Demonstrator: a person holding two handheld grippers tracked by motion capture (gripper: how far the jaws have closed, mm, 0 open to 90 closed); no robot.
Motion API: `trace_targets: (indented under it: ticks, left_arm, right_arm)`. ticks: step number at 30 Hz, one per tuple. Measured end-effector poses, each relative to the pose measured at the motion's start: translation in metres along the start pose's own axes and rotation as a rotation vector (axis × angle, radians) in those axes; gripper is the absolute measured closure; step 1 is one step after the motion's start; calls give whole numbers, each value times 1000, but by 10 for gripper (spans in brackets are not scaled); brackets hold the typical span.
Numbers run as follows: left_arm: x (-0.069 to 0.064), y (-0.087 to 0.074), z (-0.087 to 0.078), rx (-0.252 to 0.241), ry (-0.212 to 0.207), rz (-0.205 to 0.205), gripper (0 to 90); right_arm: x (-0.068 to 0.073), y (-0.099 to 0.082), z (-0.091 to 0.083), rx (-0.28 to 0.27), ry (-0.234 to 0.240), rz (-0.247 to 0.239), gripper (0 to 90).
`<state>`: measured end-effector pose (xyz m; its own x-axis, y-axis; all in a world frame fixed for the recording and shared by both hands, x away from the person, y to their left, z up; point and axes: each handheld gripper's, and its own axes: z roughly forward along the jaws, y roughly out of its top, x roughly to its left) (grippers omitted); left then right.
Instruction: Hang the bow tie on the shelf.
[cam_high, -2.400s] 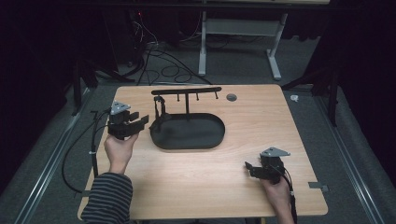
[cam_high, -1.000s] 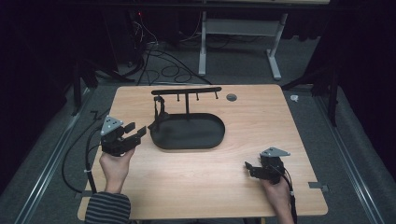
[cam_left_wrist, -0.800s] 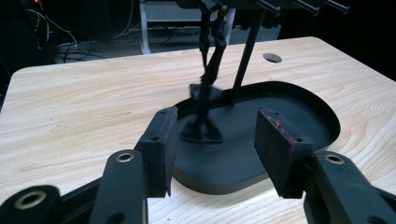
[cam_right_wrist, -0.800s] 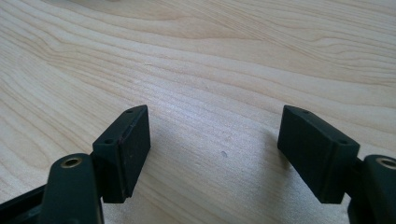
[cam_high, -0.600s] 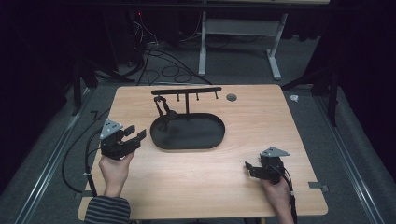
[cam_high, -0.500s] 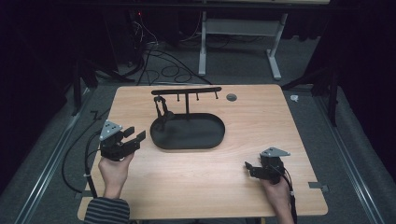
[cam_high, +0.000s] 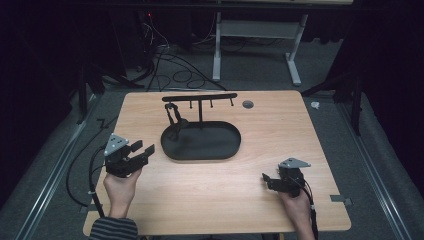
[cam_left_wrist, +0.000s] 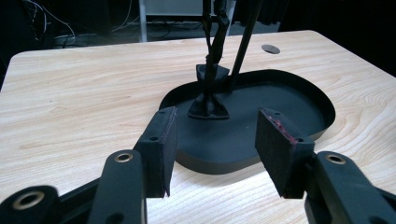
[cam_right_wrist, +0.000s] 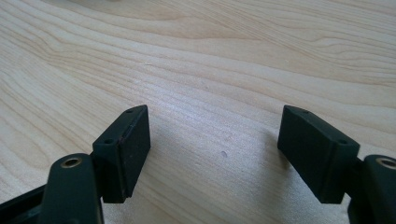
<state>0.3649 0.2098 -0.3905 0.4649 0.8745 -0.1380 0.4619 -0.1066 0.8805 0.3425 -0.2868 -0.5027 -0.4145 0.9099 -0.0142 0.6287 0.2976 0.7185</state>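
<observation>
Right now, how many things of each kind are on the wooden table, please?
Black stand with oval tray: 1
Dark strap hanging from the stand: 1
Hand-held gripper: 2, left and right, both open
Total: 4

The top bar of the stand runs off the upper edge of the left gripper view, so its pegs are out of sight there. From above, the dark thing hanging on it is too small and black to name. Both forearms are cut off at the bottom edge.
</observation>
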Motion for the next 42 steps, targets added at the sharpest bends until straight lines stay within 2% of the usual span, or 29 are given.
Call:
trace_targets:
  ticks: [26, 42]
  left_arm:
    - [-3, -19, -7, 8, 2, -11, 489]
    - [-3, -30, -1, 51, 3, -18, 487]
  right_arm:
    - [0, 0, 0, 0, 0, 0, 267]
    - [0, 0, 0, 0, 0, 0, 267]
